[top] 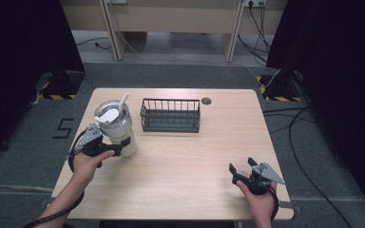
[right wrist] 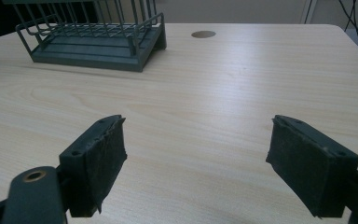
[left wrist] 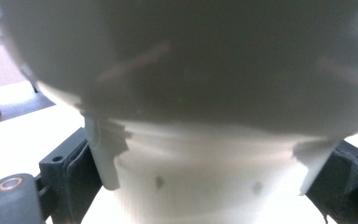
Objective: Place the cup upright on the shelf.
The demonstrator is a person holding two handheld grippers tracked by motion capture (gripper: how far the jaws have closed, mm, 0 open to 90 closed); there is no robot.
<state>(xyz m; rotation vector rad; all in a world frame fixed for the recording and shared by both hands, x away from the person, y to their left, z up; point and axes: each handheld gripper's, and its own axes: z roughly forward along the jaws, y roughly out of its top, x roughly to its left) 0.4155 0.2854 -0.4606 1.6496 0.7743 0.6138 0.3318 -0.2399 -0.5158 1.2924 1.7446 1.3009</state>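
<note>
A cream tumbler [top: 119, 128] with a clear lid and a white straw stands at the table's left side. My left gripper [top: 122, 146] is shut on its lower body, and the cup's pale wall [left wrist: 205, 177] sits pinched between both pads in the left gripper view. A dark wire basket [top: 170, 115] rests just right of the tumbler, toward the back. Near the front right corner my right gripper [top: 242, 167] is held open above the wood with nothing between its jaws [right wrist: 196, 154]. The basket [right wrist: 93, 42] lies far ahead of it on the left.
The light wooden table [top: 190, 166] has a round cable hole [top: 206, 100] behind the basket. Bare wood stretches between the two hands. Cables run over the grey floor at the right, and black curtains stand on both sides.
</note>
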